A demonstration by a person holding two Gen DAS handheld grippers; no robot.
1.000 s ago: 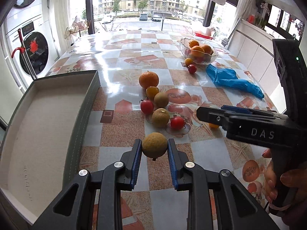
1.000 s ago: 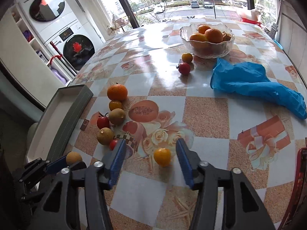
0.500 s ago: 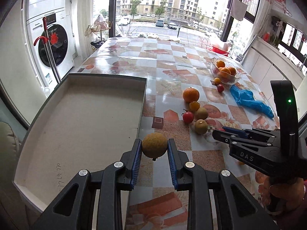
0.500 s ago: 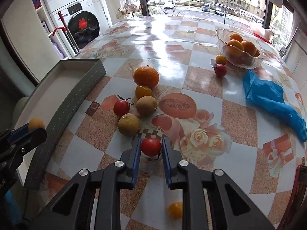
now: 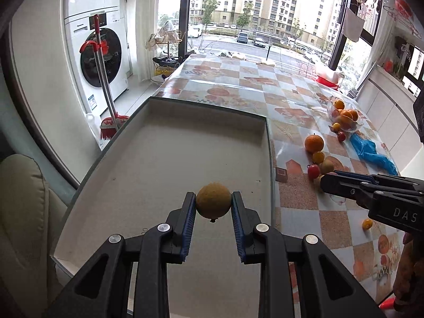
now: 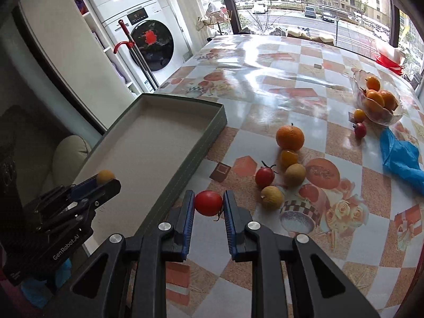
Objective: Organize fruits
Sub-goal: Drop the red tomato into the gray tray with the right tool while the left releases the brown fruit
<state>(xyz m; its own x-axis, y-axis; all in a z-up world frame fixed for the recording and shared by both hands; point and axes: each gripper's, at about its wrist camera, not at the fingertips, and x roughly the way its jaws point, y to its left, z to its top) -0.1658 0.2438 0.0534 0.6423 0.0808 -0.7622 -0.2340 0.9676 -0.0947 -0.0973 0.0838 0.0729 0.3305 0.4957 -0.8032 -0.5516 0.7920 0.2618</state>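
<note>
My left gripper (image 5: 213, 206) is shut on a tan round fruit (image 5: 213, 201) and holds it above the near part of the empty grey tray (image 5: 169, 159). It also shows in the right wrist view (image 6: 106, 177). My right gripper (image 6: 208, 203) is shut on a red tomato (image 6: 208, 203), held above the table just right of the tray's wall (image 6: 196, 159). On the table lie a large orange (image 6: 289, 137), a small yellow fruit (image 6: 288, 157), a red tomato with stem (image 6: 264, 177) and two tan fruits (image 6: 295, 175) (image 6: 272, 197).
A glass bowl (image 6: 379, 114) of oranges stands at the far right, with a small yellow fruit (image 6: 359, 115) and a red one (image 6: 360, 130) beside it. A blue glove (image 6: 400, 159) lies to the right. A small yellow fruit (image 5: 367, 223) lies near the right gripper.
My left gripper carried the tan fruit left from the table to above the tray. My right gripper closed on the red tomato, lifted it and moved left toward the tray.
</note>
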